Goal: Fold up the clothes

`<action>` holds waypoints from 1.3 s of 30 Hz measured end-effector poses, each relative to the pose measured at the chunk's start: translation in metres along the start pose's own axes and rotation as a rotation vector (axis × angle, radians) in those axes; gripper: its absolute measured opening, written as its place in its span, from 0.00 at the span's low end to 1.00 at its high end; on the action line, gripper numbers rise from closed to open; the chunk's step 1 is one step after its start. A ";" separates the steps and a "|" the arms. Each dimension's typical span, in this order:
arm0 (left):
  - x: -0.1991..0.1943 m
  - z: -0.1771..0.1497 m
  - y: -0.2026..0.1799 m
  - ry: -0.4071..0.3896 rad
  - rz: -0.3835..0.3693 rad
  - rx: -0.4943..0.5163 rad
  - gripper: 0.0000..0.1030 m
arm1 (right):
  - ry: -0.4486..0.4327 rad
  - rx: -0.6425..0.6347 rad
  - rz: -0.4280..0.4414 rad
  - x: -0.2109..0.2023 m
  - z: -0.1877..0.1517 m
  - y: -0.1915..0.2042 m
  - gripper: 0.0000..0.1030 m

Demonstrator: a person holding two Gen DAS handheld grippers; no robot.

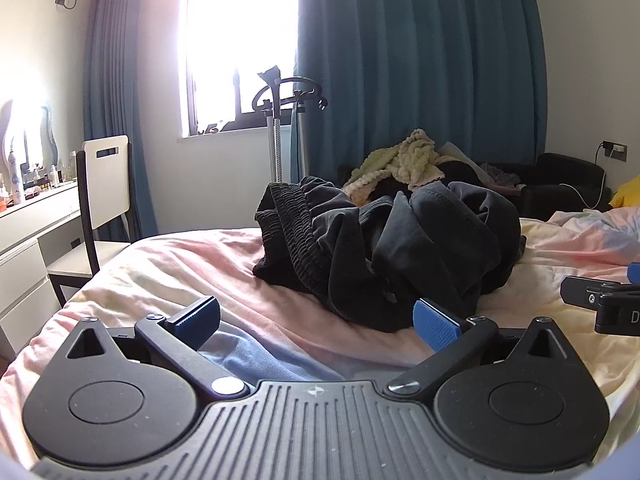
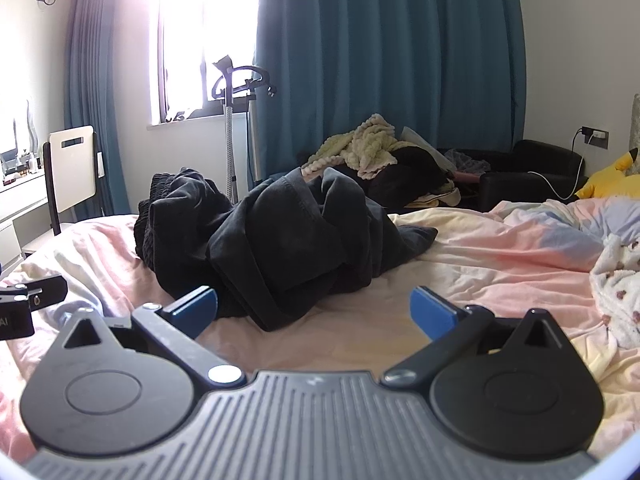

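Directly ahead of both tongs, a crumpled dark grey garment (image 1: 384, 252) (image 2: 272, 240) is heaped on the pink bedsheet (image 1: 192, 272) (image 2: 480, 264), its ribbed elastic waistband (image 1: 292, 232) turned up at the left. The left gripper (image 1: 318, 318) is spread wide with nothing held; its right pad lies just beside the heap's near edge. The right gripper (image 2: 314, 310) is likewise spread wide and empty, its left pad just beside the cloth. Beyond the heap, a cream knitted blanket (image 1: 404, 160) (image 2: 360, 148) is piled before the teal curtain (image 1: 420, 60) (image 2: 384, 48).
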State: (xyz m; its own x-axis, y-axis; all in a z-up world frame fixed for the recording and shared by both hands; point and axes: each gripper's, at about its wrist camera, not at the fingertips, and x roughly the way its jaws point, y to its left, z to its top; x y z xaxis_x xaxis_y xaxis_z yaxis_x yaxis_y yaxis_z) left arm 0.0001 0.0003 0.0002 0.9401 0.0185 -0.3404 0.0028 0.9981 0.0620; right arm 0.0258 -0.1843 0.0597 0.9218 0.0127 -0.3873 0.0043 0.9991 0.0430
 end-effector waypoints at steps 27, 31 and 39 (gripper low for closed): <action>0.000 -0.002 0.000 0.009 -0.008 0.001 1.00 | 0.007 0.016 -0.013 0.002 -0.006 0.000 1.00; -0.001 -0.002 0.002 0.005 -0.017 -0.015 1.00 | -0.003 0.026 -0.013 0.000 -0.005 -0.001 1.00; -0.002 -0.001 0.003 0.004 -0.037 -0.026 1.00 | 0.010 0.024 -0.013 0.000 -0.005 -0.002 1.00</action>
State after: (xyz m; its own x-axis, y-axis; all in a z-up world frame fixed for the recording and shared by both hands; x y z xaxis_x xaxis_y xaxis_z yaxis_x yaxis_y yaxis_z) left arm -0.0017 0.0028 -0.0002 0.9381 -0.0181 -0.3458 0.0286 0.9993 0.0253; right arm 0.0242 -0.1862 0.0550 0.9179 0.0004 -0.3967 0.0255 0.9979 0.0601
